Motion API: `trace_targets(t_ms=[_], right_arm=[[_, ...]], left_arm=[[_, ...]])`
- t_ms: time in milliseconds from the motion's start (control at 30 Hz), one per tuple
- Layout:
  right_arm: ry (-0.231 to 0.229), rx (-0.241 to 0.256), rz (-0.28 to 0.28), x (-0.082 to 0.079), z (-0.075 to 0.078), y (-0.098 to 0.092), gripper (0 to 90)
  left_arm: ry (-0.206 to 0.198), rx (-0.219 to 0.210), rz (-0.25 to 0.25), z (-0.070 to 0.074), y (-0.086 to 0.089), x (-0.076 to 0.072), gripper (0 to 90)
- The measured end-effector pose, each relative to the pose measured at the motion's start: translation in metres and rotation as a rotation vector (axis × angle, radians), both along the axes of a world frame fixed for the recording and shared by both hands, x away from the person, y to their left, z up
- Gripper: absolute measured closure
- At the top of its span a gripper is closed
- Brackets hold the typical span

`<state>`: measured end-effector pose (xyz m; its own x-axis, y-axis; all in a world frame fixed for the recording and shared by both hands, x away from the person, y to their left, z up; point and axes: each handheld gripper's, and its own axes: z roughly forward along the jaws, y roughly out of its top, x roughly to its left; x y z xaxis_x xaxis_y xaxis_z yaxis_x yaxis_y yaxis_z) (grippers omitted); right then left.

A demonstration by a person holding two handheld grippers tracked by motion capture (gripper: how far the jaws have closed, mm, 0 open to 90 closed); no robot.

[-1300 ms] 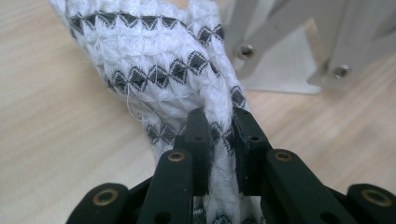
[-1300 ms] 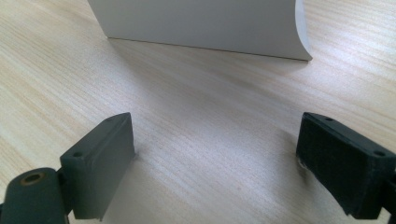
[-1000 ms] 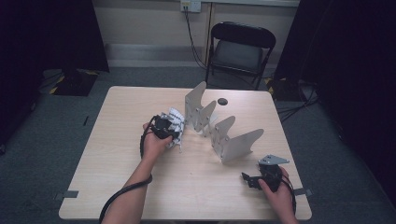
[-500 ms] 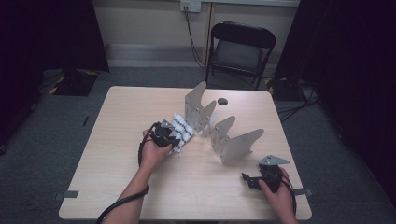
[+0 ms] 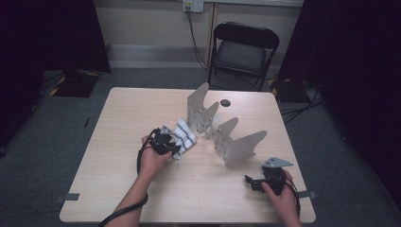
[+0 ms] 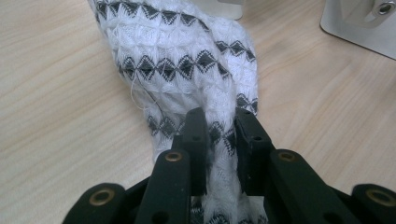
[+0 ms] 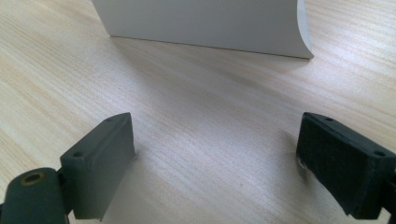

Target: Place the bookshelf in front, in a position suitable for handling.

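A white cloth (image 5: 185, 135) with rows of black diamonds lies bunched on the wooden table (image 5: 118, 123), just left of a grey metal rack (image 5: 236, 144) with upright fins. My left gripper (image 5: 171, 144) is at the cloth's near edge. In the left gripper view the left gripper (image 6: 219, 119) is shut on a fold of the cloth (image 6: 187, 56), which stretches away toward the rack's base (image 6: 364, 23). My right gripper (image 5: 250, 181) rests near the table's front right. Its jaws stand wide open over bare wood in the right gripper view (image 7: 215, 140), facing a grey fin (image 7: 205, 23).
A small black disc (image 5: 225, 102) lies on the table behind the rack. A black folding chair (image 5: 243, 47) stands beyond the far edge. Dark curtains hang at both sides of the room. A cable trails from each gripper toward the near edge.
My left gripper has pulled the cloth a little to the right and toward me, closer to the rack. The right gripper has stayed put.
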<state>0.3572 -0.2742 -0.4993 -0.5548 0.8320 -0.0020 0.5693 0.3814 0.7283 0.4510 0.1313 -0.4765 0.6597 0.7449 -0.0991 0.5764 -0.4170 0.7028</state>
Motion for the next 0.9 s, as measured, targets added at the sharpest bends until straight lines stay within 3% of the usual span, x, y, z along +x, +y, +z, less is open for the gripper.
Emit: trace_targets(t_ms=[167, 200, 233, 300, 333, 400, 433, 600, 633, 733, 767, 800, 867, 900], right_arm=[[0.0, 0.0, 0.0, 0.0, 0.0, 0.0, 10.6], [0.0, 0.0, 0.0, 0.0, 0.0, 0.0, 10.6], [0.0, 0.0, 0.0, 0.0, 0.0, 0.0, 10.6], [0.0, 0.0, 0.0, 0.0, 0.0, 0.0, 10.6], [0.0, 0.0, 0.0, 0.0, 0.0, 0.0, 10.6], [-0.001, -0.001, 0.0, 0.0, 0.0, 0.0, 10.6], [-0.001, -0.001, 0.0, 0.0, 0.0, 0.0, 10.6], [0.0, 0.0, 0.0, 0.0, 0.0, 0.0, 10.6], [0.0, 0.0, 0.0, 0.0, 0.0, 0.0, 10.6], [0.0, 0.0, 0.0, 0.0, 0.0, 0.0, 10.6], [0.0, 0.0, 0.0, 0.0, 0.0, 0.0, 10.6], [0.0, 0.0, 0.0, 0.0, 0.0, 0.0, 10.6], [0.0, 0.0, 0.0, 0.0, 0.0, 0.0, 10.6], [0.0, 0.0, 0.0, 0.0, 0.0, 0.0, 10.6]], left_arm=[[0.005, -0.022, 0.012, -0.001, 0.003, -0.006, 73.8], [0.009, -0.033, 0.014, -0.001, 0.004, -0.007, 70.7], [-0.008, -0.023, 0.019, 0.0, 0.006, -0.008, 61.5], [-0.015, -0.024, 0.024, 0.001, 0.007, -0.008, 57.3], [-0.02, -0.038, 0.04, 0.002, 0.007, -0.008, 57.3], [-0.035, -0.049, 0.081, 0.004, 0.009, -0.007, 46.9], [-0.048, -0.067, 0.085, 0.004, 0.01, -0.006, 47.0], [-0.07, -0.045, 0.083, 0.002, 0.007, -0.001, 39.2], [-0.083, -0.049, 0.086, -0.001, 0.002, 0.001, 39.3], [-0.072, -0.037, 0.066, -0.008, -0.006, 0.004, 42.8], [-0.072, -0.037, 0.066, -0.008, -0.006, 0.004, 47.1], [-0.065, 0.004, 0.035, -0.013, -0.011, 0.003, 53.4], [-0.075, 0.017, 0.021, -0.013, -0.012, 0.002, 56.9], [-0.058, -0.003, 0.021, -0.013, -0.013, 0.001, 65.4]])
